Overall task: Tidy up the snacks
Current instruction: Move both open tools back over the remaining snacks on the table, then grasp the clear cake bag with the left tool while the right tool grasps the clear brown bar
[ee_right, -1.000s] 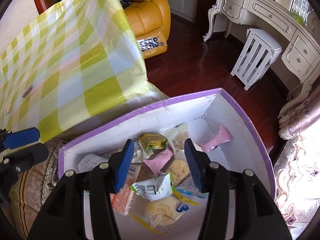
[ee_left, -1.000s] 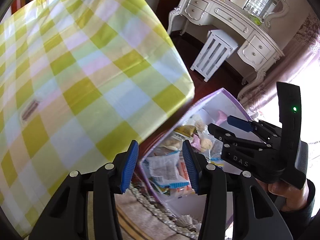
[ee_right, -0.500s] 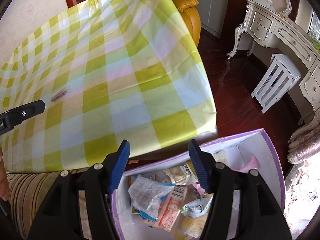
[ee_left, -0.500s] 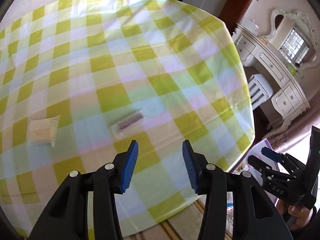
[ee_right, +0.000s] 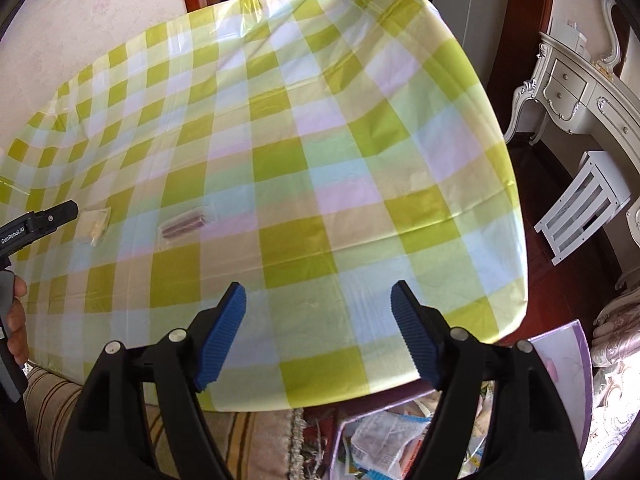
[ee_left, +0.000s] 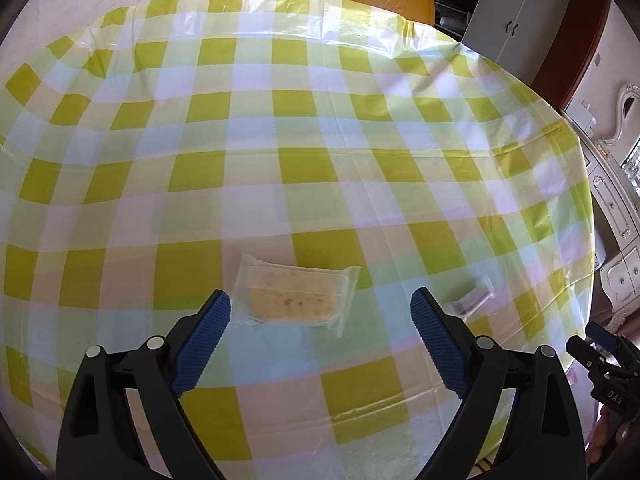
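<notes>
On the surface [ee_left: 320,160], draped in a yellow-green checked plastic cloth, a pale biscuit bar in a clear wrapper [ee_left: 294,296] lies just ahead of the left gripper [ee_left: 320,324], between the lines of its two blue ribbed fingers [ee_left: 202,334]. These are spreading apart with nothing between them, probably to straddle the wrapper's long side. Just right of the right-hand finger lies a small dark snack stick in a clear wrapper [ee_left: 472,302], apart from the biscuit.

The right gripper [ee_right: 318,332] hangs over bare cloth near the surface's edge, its fingers [ee_right: 222,334] also widening and empty; the dark stick [ee_right: 186,224] sits well ahead and to their left. Below them, off the edge, a purple-rimmed white box [ee_right: 576,364] holds a heap of wrapped snacks, likely where both pieces belong.
</notes>
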A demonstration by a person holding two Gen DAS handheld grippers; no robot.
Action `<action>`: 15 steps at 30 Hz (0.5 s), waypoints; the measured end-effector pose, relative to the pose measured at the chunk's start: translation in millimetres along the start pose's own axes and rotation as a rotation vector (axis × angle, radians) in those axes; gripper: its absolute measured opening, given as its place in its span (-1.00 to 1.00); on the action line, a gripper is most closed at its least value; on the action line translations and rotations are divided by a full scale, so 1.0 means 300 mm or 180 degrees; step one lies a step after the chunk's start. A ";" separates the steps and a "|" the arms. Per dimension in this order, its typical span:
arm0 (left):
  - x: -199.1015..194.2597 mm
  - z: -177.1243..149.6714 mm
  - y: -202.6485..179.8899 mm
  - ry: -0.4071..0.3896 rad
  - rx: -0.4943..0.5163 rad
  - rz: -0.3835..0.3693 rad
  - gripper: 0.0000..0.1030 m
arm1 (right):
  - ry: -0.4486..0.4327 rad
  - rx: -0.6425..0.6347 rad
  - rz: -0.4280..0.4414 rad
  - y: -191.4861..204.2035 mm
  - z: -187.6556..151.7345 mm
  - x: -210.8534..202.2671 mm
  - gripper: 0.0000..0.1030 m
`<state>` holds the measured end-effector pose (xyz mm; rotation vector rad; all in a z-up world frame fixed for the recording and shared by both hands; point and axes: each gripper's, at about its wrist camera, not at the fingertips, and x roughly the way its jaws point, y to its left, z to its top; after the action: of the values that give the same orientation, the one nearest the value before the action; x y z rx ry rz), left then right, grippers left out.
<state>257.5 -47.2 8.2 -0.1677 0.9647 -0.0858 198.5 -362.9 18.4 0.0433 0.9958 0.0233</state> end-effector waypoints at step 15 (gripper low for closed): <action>0.137 -0.022 0.034 0.0198 0.0188 0.0180 0.84 | 0.0054 -0.0577 0.0142 0.303 0.090 0.169 0.51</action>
<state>275.4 -43.8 -30.7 -0.0836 1.0271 -0.0679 248.9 -270.8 -5.1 -0.1008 1.0062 0.1549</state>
